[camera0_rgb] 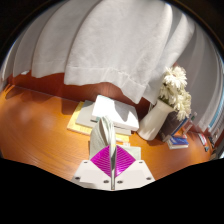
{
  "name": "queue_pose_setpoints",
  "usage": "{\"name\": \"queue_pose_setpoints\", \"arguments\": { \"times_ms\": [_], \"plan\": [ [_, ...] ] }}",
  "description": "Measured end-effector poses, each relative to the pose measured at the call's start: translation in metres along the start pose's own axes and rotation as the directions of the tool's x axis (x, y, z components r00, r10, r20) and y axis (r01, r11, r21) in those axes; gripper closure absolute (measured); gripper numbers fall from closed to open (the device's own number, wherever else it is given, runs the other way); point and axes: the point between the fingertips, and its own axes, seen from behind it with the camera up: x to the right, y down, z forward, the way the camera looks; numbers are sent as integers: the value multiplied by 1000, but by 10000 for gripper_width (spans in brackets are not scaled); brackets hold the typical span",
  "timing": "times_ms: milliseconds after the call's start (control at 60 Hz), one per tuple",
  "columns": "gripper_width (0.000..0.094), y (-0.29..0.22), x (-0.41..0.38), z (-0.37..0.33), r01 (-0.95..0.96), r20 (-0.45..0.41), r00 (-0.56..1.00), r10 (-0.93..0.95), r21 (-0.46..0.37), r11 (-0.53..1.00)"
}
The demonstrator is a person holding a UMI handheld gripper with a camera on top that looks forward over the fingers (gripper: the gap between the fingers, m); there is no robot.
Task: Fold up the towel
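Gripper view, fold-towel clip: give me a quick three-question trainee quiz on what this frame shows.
1. True or false: the gripper has nothing between its pink pads.
2. What stands on the wooden table, beyond the gripper and beside the books?
A. a white vase of pale flowers
B. a red kettle
C. a desk lamp
3. Fill in: behind the table hangs a white ____.

Key:
1. False: a strip of white towel rises from between the closed pads.
2. A: the vase holds flowers.
3. Curtain.
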Motion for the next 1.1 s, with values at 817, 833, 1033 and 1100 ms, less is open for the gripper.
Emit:
{"name": "queue_pose_setpoints", "arguments": {
  "times_ms": [817, 833, 1033, 1100],
  "plan": [
    [230, 58, 239, -137, -232, 169, 964, 204, 167, 958],
    [227, 58, 243, -140, -235, 169, 964, 207, 172, 957],
    [227, 67, 284, -174, -280, 141, 957, 254, 206, 938],
    [231, 72, 288, -180, -281, 139, 957, 256, 204, 938]
  ]
}}
